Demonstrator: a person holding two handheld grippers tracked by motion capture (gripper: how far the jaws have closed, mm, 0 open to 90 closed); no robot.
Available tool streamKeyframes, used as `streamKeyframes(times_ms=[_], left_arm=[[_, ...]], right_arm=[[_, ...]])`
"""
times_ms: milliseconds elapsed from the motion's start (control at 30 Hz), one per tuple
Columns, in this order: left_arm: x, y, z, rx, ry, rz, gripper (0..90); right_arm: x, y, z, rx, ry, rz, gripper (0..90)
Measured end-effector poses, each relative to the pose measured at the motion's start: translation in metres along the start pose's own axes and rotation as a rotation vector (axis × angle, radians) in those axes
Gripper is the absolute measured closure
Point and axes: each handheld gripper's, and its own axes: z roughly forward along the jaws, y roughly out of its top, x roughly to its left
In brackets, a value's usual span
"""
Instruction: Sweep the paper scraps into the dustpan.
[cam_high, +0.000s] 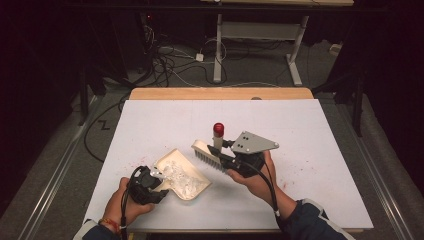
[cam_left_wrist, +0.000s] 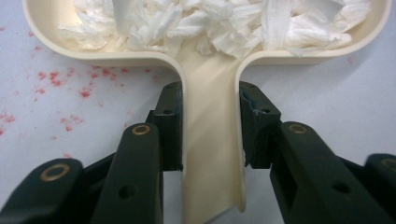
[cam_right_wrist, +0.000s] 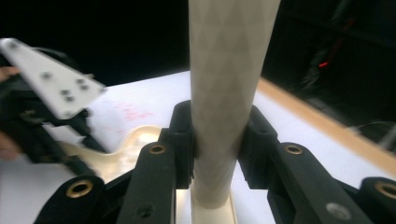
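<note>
Dark floor, loose cables and the legs of another bench lie behind the white worktop (cam_high: 310, 150), which carries a faint scatter of red specks near my left side.

With my left tool (cam_left_wrist: 211, 126) I clamp the handle of the cream dustpan (cam_high: 181, 175), the jaws pressed against both sides of the handle's channel. The pan lies low on the worktop near my left hand (cam_high: 122, 205), its mouth turned toward the brush, and I hold it this way so it stays put and cannot skid when something is pushed against its lip. White shredded paper (cam_left_wrist: 215, 23) is piled inside, heaped toward the back wall by the handle.

My right tool (cam_right_wrist: 215, 140) is closed around the pale handle of the brush (cam_high: 207, 152), which runs straight up between the jaws in the right gripper view. Seen from the high view, the brush head sits just beside the pan's open edge, bristles facing down and toward me, the red-capped end (cam_high: 218, 129) of the handle pointing away. I judge that angle is meant for drawing scraps into the pan. Whether the bristles actually touch the worktop I cannot tell from above. Little paper seems left outside the pan, so the sweeping looks nearly finished.
</note>
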Motion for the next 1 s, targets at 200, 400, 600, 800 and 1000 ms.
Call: streamKeyframes(times_ms=[200,400,600,800,1000], left_arm=[[0.0,0.001,0.002,0.007,0.0,0.0,63.3],[0.002,0.002,0.002,0.007,-0.006,0.001,63.3],[0.002,0.002,0.002,0.006,-0.004,0.002,63.3],[0.002,0.002,0.002,0.009,-0.005,0.006,63.3],[0.001,0.003,0.002,0.014,-0.001,0.007,63.3]], right_arm=[[-0.04,0.0,0.002,0.024,-0.09,-0.026,70.3],[-0.075,-0.009,0.016,0.083,-0.143,0.001,70.4],[-0.095,-0.022,0.028,0.101,-0.181,0.064,70.4],[-0.086,-0.028,0.027,0.117,-0.149,0.044,70.4],[-0.068,-0.035,0.024,0.149,-0.117,0.014,70.3]])
